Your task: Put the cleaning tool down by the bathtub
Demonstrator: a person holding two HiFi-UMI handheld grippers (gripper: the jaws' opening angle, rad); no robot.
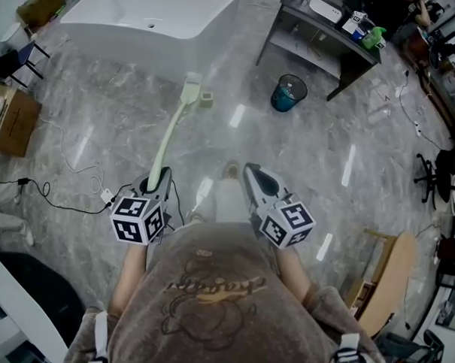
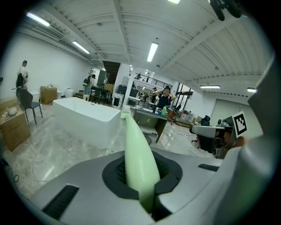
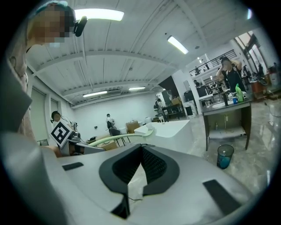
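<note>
The cleaning tool (image 1: 172,133) is a long pale green handle with a whitish brush head at its far end. It reaches over the floor toward the white bathtub (image 1: 144,15), and the head hangs short of the tub's near side. My left gripper (image 1: 158,183) is shut on the handle's near end. In the left gripper view the handle (image 2: 136,149) rises from between the dark pads of the left gripper (image 2: 140,176) toward the bathtub (image 2: 88,116). My right gripper (image 1: 254,174) hangs beside it, shut and empty. In the right gripper view the right gripper (image 3: 141,149) points at the bathtub (image 3: 169,129).
A blue bin (image 1: 288,92) stands by a dark desk (image 1: 324,31) at the upper right. A small block (image 1: 207,99) lies beside the brush head. A cardboard box (image 1: 16,119) and a black cable (image 1: 68,200) are at the left, a wooden chair (image 1: 385,274) at the right.
</note>
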